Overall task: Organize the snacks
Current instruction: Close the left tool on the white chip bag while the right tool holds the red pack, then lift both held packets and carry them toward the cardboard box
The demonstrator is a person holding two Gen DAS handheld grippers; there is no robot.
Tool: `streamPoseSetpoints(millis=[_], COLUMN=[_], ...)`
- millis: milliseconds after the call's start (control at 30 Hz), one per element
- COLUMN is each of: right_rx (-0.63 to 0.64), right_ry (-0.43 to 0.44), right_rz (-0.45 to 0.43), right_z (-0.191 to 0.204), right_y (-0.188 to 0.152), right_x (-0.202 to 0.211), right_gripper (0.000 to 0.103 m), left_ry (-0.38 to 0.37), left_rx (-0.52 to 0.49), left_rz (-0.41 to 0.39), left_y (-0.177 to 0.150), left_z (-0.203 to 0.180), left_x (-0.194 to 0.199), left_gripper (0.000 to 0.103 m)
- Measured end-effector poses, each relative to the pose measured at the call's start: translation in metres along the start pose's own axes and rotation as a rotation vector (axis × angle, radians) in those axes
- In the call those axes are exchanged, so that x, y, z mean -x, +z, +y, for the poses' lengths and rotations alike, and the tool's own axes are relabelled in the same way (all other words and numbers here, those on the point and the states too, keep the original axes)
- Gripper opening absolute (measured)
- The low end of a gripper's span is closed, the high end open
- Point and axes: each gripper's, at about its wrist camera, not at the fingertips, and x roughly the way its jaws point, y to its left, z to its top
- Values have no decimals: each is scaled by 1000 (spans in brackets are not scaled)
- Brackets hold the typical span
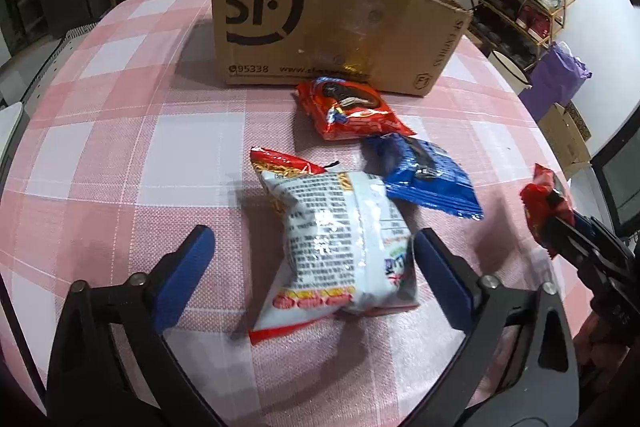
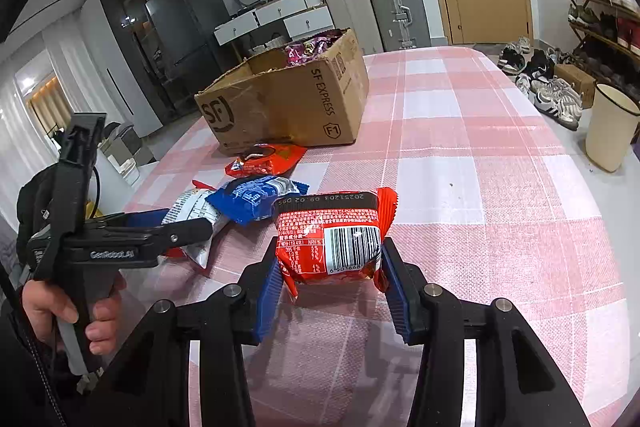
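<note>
I am gripping a red packet [image 2: 332, 239] between the right gripper [image 2: 330, 279] jaws, the left gripper [image 1: 312, 255] jaws are straddling the white packet [image 1: 340, 247] wide, and two packets beyond them are awaiting the part-filled box [image 1: 320, 27].

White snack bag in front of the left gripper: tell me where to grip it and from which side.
Grip the white snack bag across its puffy middle, coming from the near end where the left gripper already straddles it. It lies flat, its long axis pointing away towards the cardboard box, so the open fingers can close on its two long sides. The crimped ends are flat and would likely slip.
</note>
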Motion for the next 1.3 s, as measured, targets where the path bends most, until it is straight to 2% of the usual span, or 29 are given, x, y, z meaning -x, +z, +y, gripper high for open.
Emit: streamPoseSetpoints(millis=[33, 67, 100, 133, 167, 267, 567, 900, 1300], right_rx=[-1, -3, -4, -4, -5, 0, 22, 48, 83], right_ry=[0, -1, -1, -1, 0, 1, 3, 1, 11], right_rz=[1, 1, 2, 4, 4, 5, -4, -17, -64], right_z=[0, -1, -1, -1, 0, 3, 15, 27, 42], right_y=[0, 0, 0, 0, -1, -1, 2, 8, 27], right_x=[0, 0, 0, -1, -1, 1, 4, 9, 24], right_gripper=[47, 47, 47, 47, 47, 47, 47, 47, 47], left_ry=[-13, -35, -101, -117, -109, -126, -83, -72, -67], left_rx=[3, 5, 5, 0, -10, -9, -18, -25, -43], left_rz=[2, 4, 16, 15, 9, 1, -15, -59, -124], left_y=[0, 0, 0, -1, -1, -3, -12, -20, -11], left_z=[1, 1, 2, 2, 1, 8, 16, 25, 33], left_x=[-2, -4, -6, -6, -5, -3, 10, 33, 68], left_gripper=[93, 81, 61, 60, 51, 43, 43, 43, 43])
